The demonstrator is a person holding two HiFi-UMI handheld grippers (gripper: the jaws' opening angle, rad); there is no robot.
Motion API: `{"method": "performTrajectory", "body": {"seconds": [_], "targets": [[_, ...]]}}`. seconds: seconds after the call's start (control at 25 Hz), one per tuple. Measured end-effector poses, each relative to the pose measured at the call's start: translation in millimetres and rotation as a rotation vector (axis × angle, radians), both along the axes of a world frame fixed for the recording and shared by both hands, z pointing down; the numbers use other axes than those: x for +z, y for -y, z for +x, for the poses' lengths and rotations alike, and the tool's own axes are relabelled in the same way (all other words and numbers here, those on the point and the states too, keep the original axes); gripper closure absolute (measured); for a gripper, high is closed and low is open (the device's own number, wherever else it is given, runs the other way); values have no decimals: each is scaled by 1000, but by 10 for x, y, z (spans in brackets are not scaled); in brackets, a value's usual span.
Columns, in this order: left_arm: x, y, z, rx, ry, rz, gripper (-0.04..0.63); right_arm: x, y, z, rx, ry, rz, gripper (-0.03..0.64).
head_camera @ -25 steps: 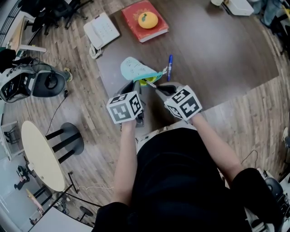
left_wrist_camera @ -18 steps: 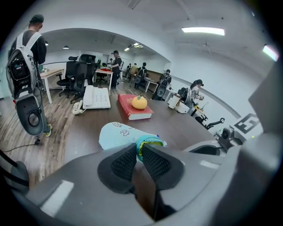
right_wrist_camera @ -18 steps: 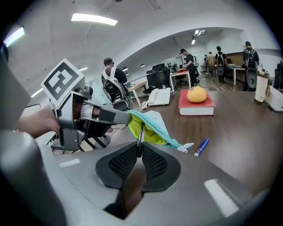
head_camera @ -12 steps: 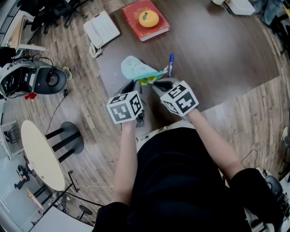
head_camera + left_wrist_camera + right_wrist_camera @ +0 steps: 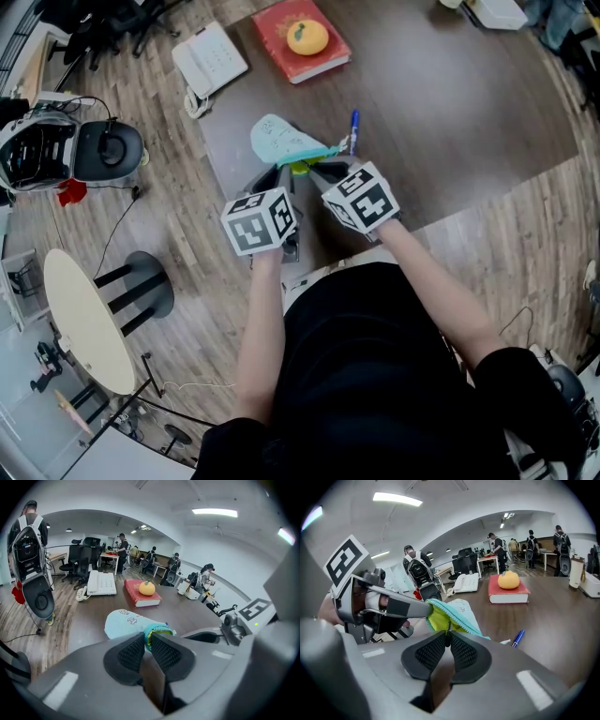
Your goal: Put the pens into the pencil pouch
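Over dark bench [image 5: 450,112], left gripper [image 5: 146,641], jaws clamped on pale-blue fabric pouch [image 5: 124,623] rim, evidently held it open for right gripper [image 5: 447,637], jaws gripping thin pen [image 5: 448,630].

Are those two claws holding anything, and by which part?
The left fingers pinch the pencil pouch by the rim of its open mouth. The right fingers grip a thin dark pen near its back end, pointing into the pouch.

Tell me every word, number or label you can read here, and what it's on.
Nothing here can be read.
Pencil pouch: dark printed marks, too blurred.
Telephone: keys too small.
Red book: no legible title.
Marker cubes: black-and-white square patterns, not letters.
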State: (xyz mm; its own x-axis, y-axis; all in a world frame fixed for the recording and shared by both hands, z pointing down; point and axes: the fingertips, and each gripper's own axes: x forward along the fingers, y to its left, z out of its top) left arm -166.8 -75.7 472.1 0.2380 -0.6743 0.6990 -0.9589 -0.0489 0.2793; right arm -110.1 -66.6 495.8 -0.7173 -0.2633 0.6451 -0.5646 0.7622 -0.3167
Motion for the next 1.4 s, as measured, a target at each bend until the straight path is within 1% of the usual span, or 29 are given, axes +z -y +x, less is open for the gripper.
{"method": "performTrajectory", "body": {"seconds": [0.28, 0.68, 1.4], "targets": [[-7, -14, -3, 0, -3, 3, 552, -3, 31, -91, 13, 5, 19, 574], [-26, -47, -12, -3, -7, 10, 552, -29, 1, -164, 15, 14, 22, 574], [-19, -59, -26, -2, -1, 14, 552, -22, -63, -132, 13, 32, 21, 572]]}}
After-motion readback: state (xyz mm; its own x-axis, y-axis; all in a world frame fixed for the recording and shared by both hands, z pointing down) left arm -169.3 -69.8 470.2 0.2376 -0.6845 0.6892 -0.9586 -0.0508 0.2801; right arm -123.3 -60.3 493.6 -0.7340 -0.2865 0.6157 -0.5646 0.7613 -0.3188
